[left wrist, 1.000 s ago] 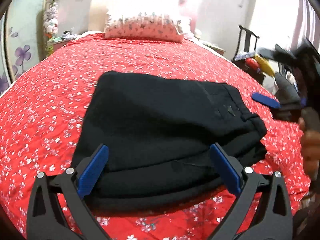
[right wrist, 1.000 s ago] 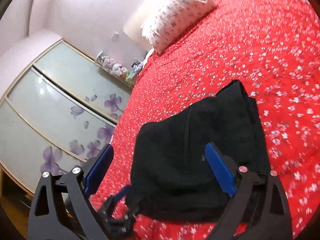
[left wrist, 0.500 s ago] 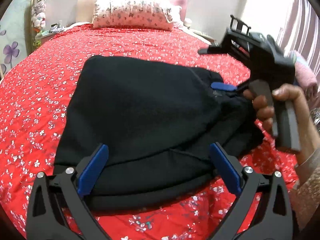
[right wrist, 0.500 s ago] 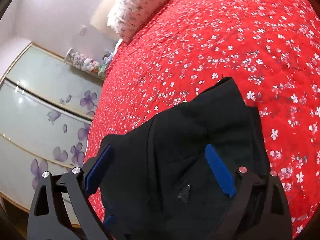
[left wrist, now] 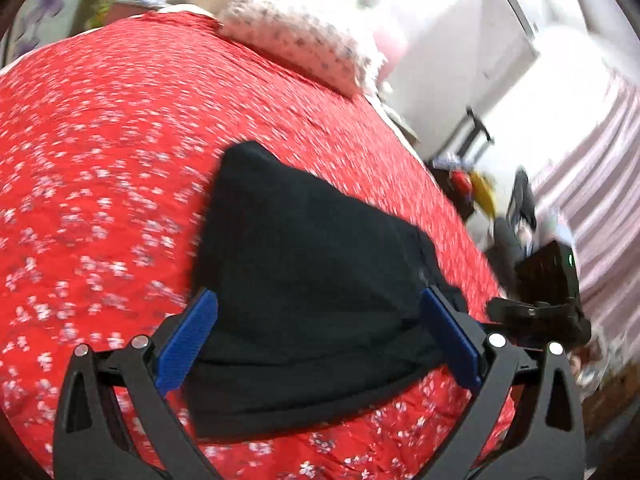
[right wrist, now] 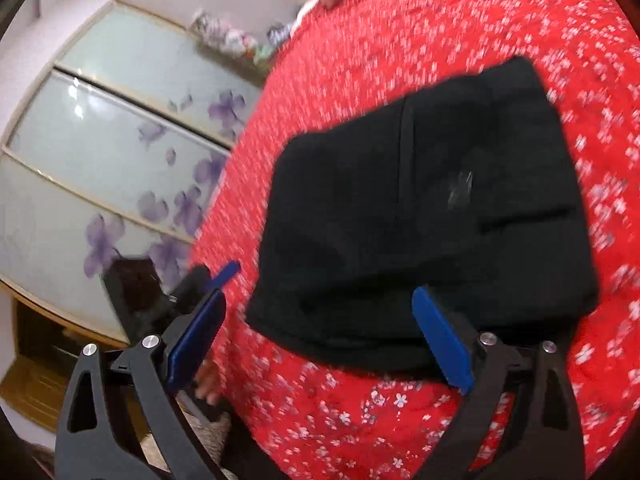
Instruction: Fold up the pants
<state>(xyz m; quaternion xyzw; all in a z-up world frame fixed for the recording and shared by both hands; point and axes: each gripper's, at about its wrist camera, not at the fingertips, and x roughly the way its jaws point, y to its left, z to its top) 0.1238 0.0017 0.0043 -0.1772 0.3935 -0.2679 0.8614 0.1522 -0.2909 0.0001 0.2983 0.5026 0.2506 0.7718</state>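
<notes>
The black pants (left wrist: 316,272) lie folded into a compact stack on the red flowered bedspread (left wrist: 100,160). They also show in the right wrist view (right wrist: 432,216). My left gripper (left wrist: 320,344) is open and empty, held just above the stack's near edge. My right gripper (right wrist: 320,340) is open and empty, over the near edge of the stack at the side of the bed. The body of the right gripper shows at the right edge of the left wrist view (left wrist: 548,292). The left gripper's blue fingertip shows in the right wrist view (right wrist: 222,274).
A flowered pillow (left wrist: 304,48) lies at the head of the bed. A wardrobe with purple-flower glass doors (right wrist: 120,152) stands beside the bed. A black chair with clutter (left wrist: 476,168) and a striped curtain (left wrist: 592,184) stand on the other side.
Both grippers have pulled back from the folded pants toward the bed's near edge. The right gripper, earlier down on the stack, is now off it. Both views are motion-blurred.
</notes>
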